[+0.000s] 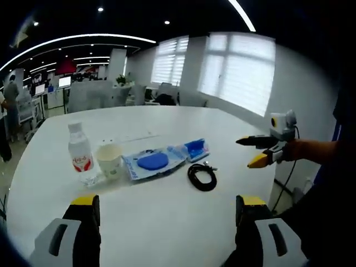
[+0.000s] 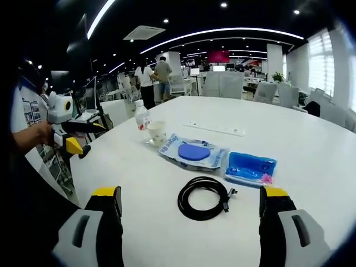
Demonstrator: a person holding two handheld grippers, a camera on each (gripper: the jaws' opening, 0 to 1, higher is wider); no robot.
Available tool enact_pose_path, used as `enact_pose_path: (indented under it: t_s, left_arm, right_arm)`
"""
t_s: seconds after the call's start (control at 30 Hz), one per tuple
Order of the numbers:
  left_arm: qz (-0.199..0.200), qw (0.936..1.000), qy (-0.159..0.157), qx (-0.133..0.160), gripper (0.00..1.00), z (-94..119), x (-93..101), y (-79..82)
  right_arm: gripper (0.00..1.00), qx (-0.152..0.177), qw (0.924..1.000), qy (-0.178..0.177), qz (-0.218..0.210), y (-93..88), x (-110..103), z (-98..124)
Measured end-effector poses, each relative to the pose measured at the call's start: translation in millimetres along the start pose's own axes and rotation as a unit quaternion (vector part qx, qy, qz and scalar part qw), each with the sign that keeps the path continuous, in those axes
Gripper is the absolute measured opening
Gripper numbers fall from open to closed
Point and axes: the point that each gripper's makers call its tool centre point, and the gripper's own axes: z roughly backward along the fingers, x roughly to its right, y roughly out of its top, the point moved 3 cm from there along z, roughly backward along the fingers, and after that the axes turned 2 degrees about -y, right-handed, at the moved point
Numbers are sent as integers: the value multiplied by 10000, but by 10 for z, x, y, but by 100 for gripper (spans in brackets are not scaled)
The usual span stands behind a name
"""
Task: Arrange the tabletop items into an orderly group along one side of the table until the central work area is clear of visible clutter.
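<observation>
Both tools, left (image 1: pixel 167 208) and right (image 2: pixel 189 203), stand released, grasping nothing, at frame bottom. On the desk (image 2: pixel 311 144), mid-frame: bottle (image 2: pixel 143 118), cup (image 2: pixel 156 133), two soft pouches (image 2: pixel 194 152), cable (image 2: pixel 203 197). The cable looks limp; pinch its bundled loop. The cup seems light, crushable.

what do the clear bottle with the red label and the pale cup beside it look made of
Clear bottle with the red label: looks like thin glossy plastic, see-through with a white cap. Pale cup: probably matte paper, opaque cream wall with a rolled rim, though too small to be sure.
</observation>
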Motion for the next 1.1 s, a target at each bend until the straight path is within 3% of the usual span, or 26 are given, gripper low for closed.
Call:
enact_pose_path:
  t_s: [1.1]
  left_arm:
    - [12, 10000, 56, -4, 100, -36, 86, 25]
  right_arm:
    - [100, -3, 9999, 106, 69, 12, 64, 15]
